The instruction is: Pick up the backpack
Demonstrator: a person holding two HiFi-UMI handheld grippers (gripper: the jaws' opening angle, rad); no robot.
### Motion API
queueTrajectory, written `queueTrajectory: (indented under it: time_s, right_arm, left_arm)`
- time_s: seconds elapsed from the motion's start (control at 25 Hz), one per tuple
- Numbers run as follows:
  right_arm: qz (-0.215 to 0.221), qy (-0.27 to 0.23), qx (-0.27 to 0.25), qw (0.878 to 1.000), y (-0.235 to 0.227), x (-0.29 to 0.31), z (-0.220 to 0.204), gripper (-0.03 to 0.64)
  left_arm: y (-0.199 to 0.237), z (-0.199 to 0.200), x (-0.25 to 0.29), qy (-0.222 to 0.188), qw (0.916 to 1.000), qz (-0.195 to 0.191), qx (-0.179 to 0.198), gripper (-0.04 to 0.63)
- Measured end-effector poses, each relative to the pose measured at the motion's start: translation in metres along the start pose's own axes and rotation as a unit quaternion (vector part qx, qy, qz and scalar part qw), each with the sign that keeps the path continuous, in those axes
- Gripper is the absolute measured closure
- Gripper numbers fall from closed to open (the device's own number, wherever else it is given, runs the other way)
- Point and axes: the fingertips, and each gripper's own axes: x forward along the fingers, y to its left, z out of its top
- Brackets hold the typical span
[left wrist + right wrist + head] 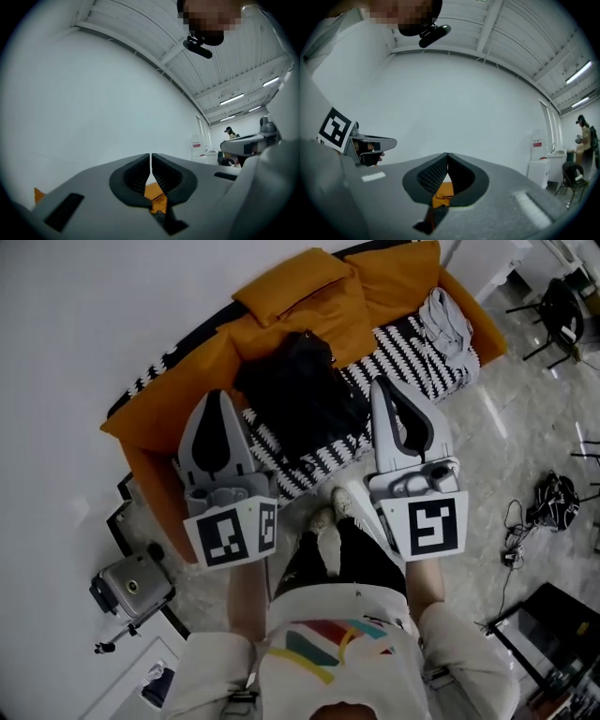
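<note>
A black backpack (302,395) lies on an orange sofa (309,306), on a black-and-white zigzag throw (412,357). My left gripper (218,401) hangs in front of the sofa, to the left of the backpack, jaws shut with nothing between them. On the other side of the backpack my right gripper (382,390) is likewise shut and empty. In the left gripper view the left gripper (150,157) points at a white wall with orange cushion (157,197) below its tips. In the right gripper view the right gripper (447,156) also faces the wall, orange sofa (442,191) beneath it.
A folded grey garment (448,322) lies at the sofa's right end. A small grey device (131,587) sits on the floor at lower left, cables and a dark object (553,501) at right. A black chair (560,306) stands far right. A person (582,136) stands in the distance.
</note>
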Motion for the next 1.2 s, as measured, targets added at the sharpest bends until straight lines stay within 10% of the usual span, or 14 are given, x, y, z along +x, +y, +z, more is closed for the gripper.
queueTrajectory:
  time_s: [0.56, 1.2]
  right_arm:
    - [0.05, 0.056, 0.017, 0.997, 0.052, 0.049, -0.177, 0.614]
    - [0.074, 0.115, 0.03, 0.99, 0.081, 0.055, -0.276, 0.615]
  left_arm:
    - [0.055, -0.193, -0.008, 0.074, 0.9955, 0.055, -0.022, 0.575]
    - [0.05, -0.291, -0.016, 0.129, 0.9896, 0.046, -0.044, 0.575]
